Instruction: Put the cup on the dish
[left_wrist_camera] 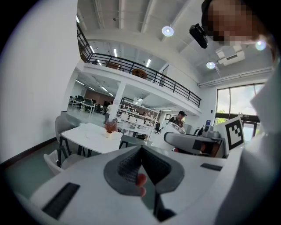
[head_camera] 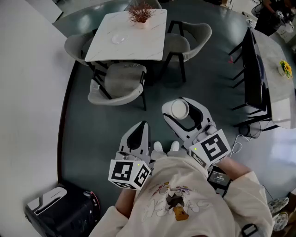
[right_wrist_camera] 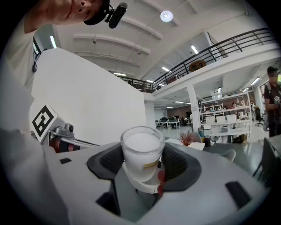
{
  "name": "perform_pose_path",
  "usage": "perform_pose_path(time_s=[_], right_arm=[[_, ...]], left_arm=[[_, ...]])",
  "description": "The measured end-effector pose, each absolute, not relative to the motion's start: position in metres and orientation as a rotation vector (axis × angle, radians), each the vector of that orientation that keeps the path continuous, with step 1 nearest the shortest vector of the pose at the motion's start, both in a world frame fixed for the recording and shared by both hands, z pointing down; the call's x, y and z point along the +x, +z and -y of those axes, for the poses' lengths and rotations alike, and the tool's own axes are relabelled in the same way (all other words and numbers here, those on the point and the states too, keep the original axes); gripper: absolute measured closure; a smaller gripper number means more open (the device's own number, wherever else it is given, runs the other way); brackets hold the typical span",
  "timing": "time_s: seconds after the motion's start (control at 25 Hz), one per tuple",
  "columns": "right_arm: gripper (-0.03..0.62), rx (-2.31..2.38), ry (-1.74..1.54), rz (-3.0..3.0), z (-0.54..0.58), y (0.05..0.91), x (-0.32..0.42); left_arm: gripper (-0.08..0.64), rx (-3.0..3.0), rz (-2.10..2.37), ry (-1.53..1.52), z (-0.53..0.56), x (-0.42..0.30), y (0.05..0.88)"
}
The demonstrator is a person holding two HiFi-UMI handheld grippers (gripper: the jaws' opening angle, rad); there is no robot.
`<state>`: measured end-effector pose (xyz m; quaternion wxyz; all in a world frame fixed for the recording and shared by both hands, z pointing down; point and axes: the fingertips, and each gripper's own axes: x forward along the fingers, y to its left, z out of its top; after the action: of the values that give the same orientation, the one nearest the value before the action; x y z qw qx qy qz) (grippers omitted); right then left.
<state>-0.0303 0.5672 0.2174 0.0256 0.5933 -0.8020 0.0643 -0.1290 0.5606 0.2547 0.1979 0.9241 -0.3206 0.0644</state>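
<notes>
Noted cup (right_wrist_camera: pixel 141 151) clamped upright between the jaws of right gripper (head_camera: pixel 181 110), held over the floor (head_camera: pixel 92 129) and well apart from dish (head_camera: pixel 119 38) on the counter (head_camera: pixel 148 46) ahead. Noted left gripper (left_wrist_camera: pixel 141 151) near it, jaws together with nothing between.

I am holding a white cup (head_camera: pixel 179 109) between the jaws of my right gripper (head_camera: pixel 183 115). My left gripper (head_camera: pixel 141 131) is hovering just beside it, jaws together. Ahead, a clear dish (head_camera: pixel 119 38) is sitting on the white table (head_camera: pixel 150 44), near a potted plant (head_camera: pixel 140 14).
</notes>
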Motion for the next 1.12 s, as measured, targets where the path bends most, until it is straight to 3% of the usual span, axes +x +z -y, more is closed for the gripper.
perform_pose_path(time_s=[1.12], right_arm=[[0.324, 1.893, 0.266, 2.44, -0.655, 0.243, 0.027]], left_arm=[[0.557, 2.528, 0.907, 0.27, -0.63, -0.107, 0.282]])
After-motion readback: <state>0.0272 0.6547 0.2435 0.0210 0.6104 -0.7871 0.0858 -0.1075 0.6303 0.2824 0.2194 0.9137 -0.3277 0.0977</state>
